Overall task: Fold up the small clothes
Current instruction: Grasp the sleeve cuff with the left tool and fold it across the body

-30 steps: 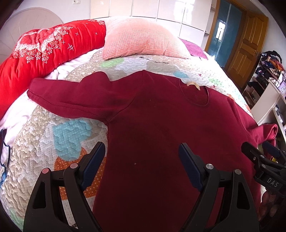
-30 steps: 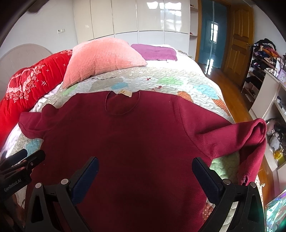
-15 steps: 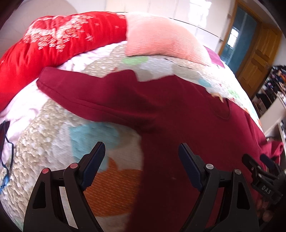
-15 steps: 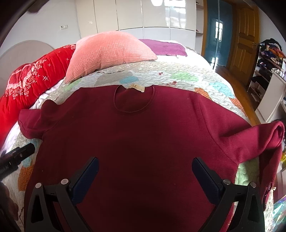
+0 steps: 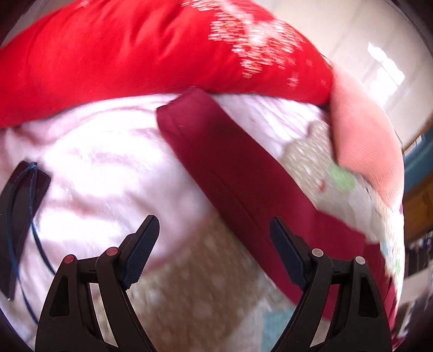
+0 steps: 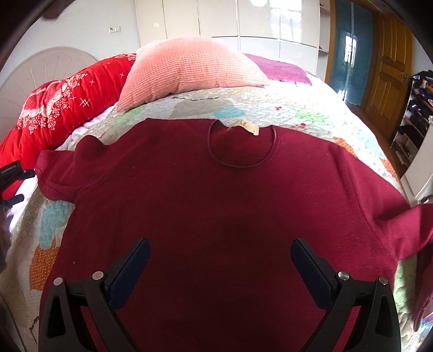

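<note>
This is a bedroom in a home, shown by a bed (image 6: pixel 311 108) with a patchwork quilt, a pink pillow (image 6: pixel 189 67) and red duvet (image 6: pixel 67 103) at upper left, white wardrobe doors (image 6: pixel 230 19) behind, and a wooden door (image 6: pixel 389 62) at upper right.

Both wrist views look steeply down, close over the bed, sharing the sweater's sleeve (image 5: pixel 230 173).

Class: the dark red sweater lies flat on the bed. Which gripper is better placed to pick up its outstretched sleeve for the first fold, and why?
Left. The left gripper is open just short of the sleeve; the right gripper is over the sweater's middle.
</note>
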A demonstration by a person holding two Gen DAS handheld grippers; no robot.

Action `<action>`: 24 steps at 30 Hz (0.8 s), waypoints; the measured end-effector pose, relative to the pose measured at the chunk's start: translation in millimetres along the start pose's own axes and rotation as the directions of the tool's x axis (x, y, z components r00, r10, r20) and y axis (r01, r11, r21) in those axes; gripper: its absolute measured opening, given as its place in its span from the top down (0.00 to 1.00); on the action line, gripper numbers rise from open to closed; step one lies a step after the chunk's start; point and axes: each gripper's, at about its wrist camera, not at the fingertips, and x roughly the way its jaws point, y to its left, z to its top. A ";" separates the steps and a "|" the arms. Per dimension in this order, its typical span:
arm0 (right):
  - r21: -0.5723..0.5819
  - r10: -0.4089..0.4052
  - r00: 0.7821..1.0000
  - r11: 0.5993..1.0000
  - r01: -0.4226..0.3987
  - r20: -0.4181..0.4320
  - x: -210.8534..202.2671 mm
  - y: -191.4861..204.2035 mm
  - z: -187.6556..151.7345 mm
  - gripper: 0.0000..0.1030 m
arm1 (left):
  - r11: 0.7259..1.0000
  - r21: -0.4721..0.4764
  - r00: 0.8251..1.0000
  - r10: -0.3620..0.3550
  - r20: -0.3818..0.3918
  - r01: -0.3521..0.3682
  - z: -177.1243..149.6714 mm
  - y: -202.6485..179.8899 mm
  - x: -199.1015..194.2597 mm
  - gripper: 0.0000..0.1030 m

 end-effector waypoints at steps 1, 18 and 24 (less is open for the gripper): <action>0.000 0.006 1.000 1.000 -0.006 -0.006 2.2 1.4 -0.2 0.00 | 0.999 -0.037 1.000 -0.012 0.001 0.012 5.2 5.9 6.5 0.18; 0.000 0.021 1.000 1.000 -0.021 -0.014 1.9 -5.3 0.2 0.00 | 0.977 -0.038 0.975 -0.204 0.091 0.208 28.2 -17.1 -3.0 0.95; 0.065 -0.001 1.000 0.998 0.000 0.018 -17.5 -35.0 2.0 0.00 | 0.864 0.354 0.895 -0.426 0.134 0.358 -19.7 -139.9 -113.1 0.95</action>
